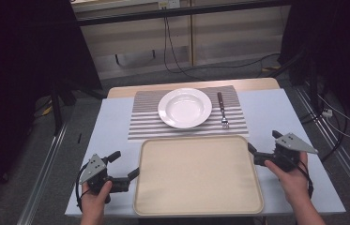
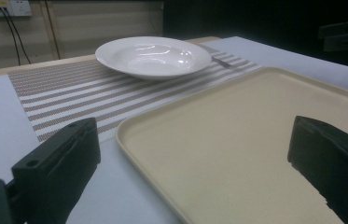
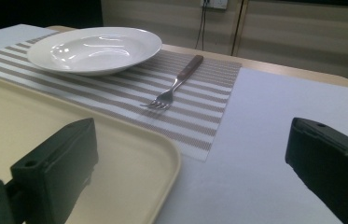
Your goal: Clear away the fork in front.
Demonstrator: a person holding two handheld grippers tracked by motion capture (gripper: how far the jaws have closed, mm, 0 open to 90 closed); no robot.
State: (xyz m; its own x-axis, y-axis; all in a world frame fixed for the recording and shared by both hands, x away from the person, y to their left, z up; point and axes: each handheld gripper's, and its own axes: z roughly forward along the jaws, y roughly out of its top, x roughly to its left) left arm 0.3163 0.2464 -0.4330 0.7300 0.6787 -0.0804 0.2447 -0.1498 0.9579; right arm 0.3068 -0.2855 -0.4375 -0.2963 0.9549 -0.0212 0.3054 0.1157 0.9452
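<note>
A beige empty tray (image 1: 198,173) lies at the table's near edge. Beyond it a striped placemat (image 1: 144,123) carries a white deep plate (image 1: 185,108) and, to its right, a fork (image 1: 222,110) with a brown handle, tines toward me. My left gripper (image 1: 125,163) stands open at the tray's left edge (image 2: 129,140), one jaw over the tray and one over the table. At the tray's far right corner (image 3: 174,156) my right gripper (image 1: 263,140) is open the same way. Neither holds anything. The plate (image 2: 153,56) and fork (image 3: 176,84) show beyond the jaws.
The pale blue table (image 1: 266,108) ends in a wooden strip at the far side. Behind it cables (image 1: 172,51) hang from a wall socket onto the grey floor. Dark stands (image 1: 55,93) flank the table on both sides. The other gripper (image 2: 344,37) shows far right in the left gripper view.
</note>
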